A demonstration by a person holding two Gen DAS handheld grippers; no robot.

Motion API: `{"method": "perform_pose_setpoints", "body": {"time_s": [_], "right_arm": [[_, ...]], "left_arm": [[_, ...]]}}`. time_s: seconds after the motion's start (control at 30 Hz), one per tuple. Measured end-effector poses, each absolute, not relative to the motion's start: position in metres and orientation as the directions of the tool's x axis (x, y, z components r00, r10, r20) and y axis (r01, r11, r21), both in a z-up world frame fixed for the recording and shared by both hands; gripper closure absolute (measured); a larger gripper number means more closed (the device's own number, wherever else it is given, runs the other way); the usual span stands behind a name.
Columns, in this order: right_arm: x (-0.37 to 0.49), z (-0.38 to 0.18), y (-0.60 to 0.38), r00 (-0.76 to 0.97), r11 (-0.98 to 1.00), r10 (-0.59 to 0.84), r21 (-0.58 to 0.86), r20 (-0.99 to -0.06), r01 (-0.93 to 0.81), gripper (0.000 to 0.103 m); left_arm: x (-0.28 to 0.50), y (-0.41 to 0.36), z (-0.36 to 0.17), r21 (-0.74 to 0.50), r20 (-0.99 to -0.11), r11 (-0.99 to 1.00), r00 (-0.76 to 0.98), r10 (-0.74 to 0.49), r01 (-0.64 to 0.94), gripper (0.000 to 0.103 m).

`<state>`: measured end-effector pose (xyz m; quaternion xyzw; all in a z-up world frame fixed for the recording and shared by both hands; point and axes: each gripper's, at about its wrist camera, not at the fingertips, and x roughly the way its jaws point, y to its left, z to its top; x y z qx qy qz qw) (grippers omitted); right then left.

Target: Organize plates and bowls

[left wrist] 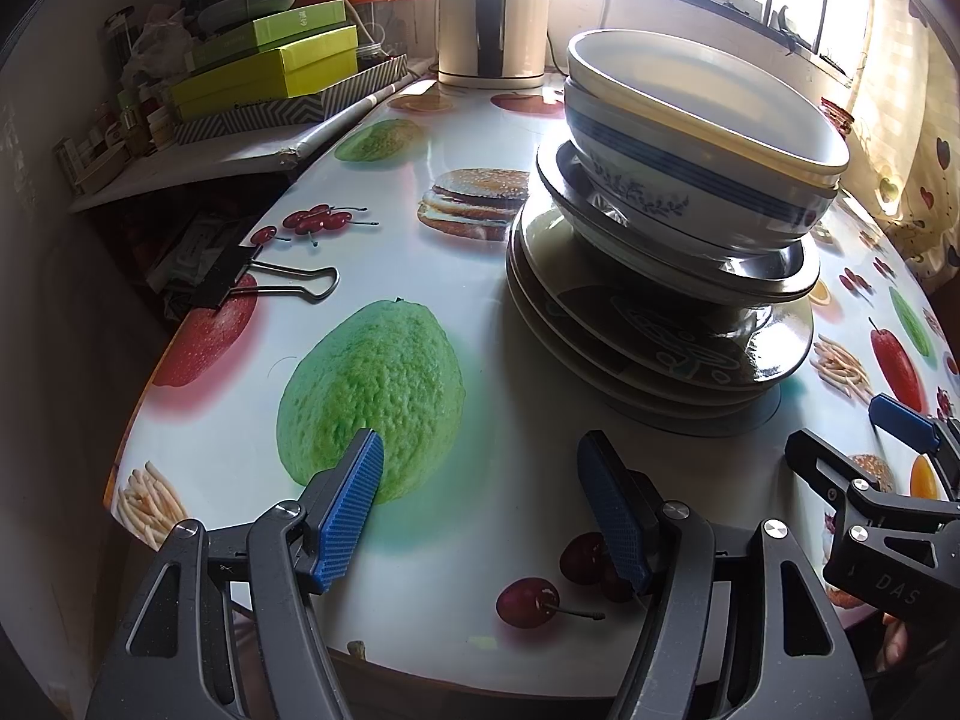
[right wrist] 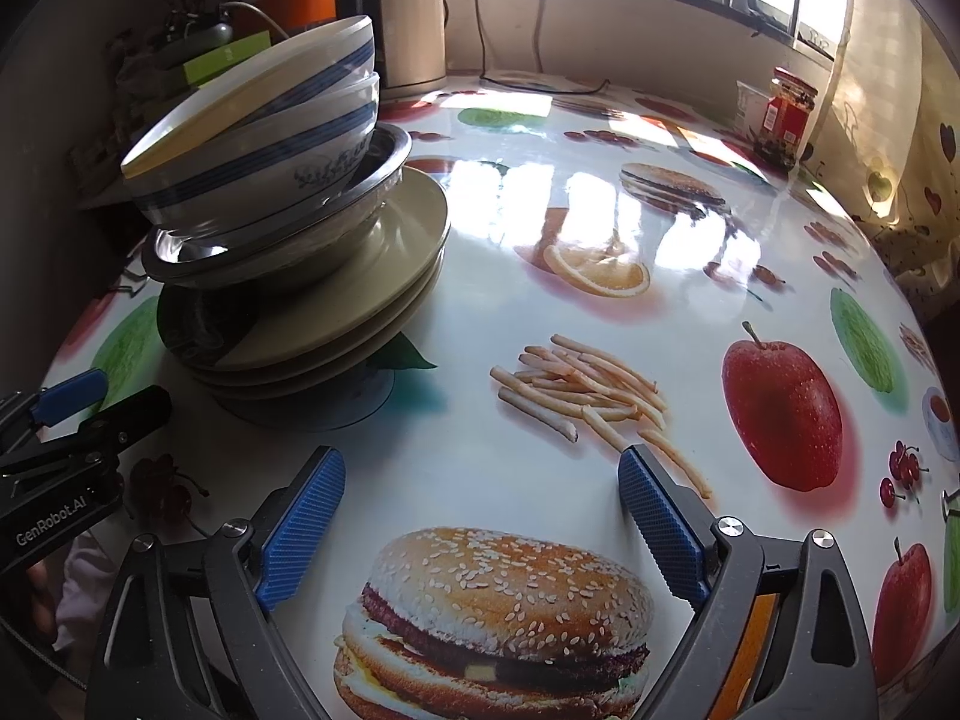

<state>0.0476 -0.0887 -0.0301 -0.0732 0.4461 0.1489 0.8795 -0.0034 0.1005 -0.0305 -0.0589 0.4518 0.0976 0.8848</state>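
One tall stack of dishes stands on the fruit-print table. Its top is two white bowls (left wrist: 702, 138) with blue bands, nested and tilted. They rest in metal bowls (left wrist: 774, 279), and under those lie several beige plates (left wrist: 654, 354). The right wrist view shows the same white bowls (right wrist: 258, 132) and beige plates (right wrist: 336, 300) at the left. My left gripper (left wrist: 486, 504) is open and holds nothing, in front of the stack and a little to its left. My right gripper (right wrist: 483, 516) is open too, over a printed burger, to the right of the stack. Each gripper sees the other at its frame edge.
A black binder clip (left wrist: 264, 279) lies on the table's left edge. A shelf with green boxes (left wrist: 282, 69) stands at the back left, a kettle (left wrist: 492, 12) behind the stack. A red-labelled jar (right wrist: 786, 114) stands at the far right by the window.
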Motion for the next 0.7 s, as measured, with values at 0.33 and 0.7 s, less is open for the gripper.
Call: {"method": "perform_pose_setpoints", "body": {"time_s": [0.33,0.7], "right_arm": [[0.0474,-0.0303,-0.0888,0.558,0.945,0.197,0.004,-0.806,-0.328,0.009],[0.0472,-0.0305,-0.0889,0.558,0.945,0.197,0.003,-0.806,-0.328,0.009]], "left_arm": [[-0.0033,0.1002,-0.0307,-0.016,-0.811,0.974,0.573,0.120,-0.226,0.034],[-0.0032,0.1003,-0.0308,-0.016,-0.811,0.974,0.573,0.120,-0.226,0.033]]}}
